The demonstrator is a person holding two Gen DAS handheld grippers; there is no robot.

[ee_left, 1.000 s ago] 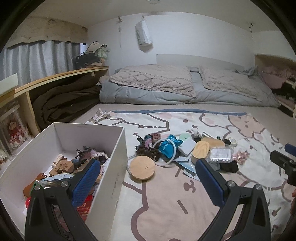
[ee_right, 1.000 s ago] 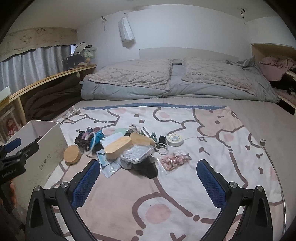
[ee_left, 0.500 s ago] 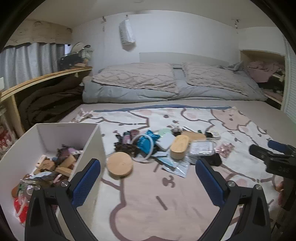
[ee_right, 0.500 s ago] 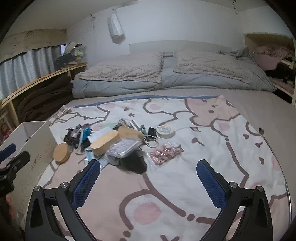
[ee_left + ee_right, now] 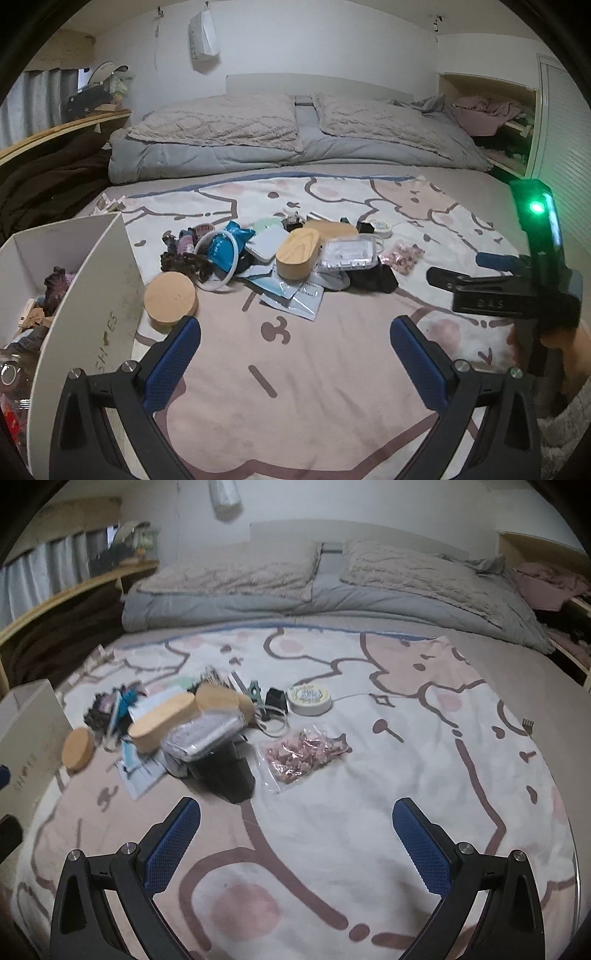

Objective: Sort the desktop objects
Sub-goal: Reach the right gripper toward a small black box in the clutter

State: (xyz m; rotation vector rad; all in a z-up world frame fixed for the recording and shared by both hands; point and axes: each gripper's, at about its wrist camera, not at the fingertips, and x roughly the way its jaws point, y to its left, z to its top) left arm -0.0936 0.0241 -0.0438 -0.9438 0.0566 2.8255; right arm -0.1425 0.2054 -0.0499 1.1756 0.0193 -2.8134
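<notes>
A cartoon blanket (image 5: 295, 369) on the bed carries a clutter pile (image 5: 280, 254) beside a white box (image 5: 92, 295); both grippers, left gripper (image 5: 295, 354) and right gripper (image 5: 295, 834), hover with jaws wide and empty.

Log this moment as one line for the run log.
left gripper: open, empty | right gripper: open, empty | round wooden lid: on blanket beside white cardboard box | clear bag of pink bits: unsorted

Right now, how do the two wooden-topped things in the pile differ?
The round wooden lid is circular and sits apart at the pile's left edge, beside the white box; the oval wooden box is elongated and sits mid-pile, propped on other items. Both share a light wood top.
</notes>
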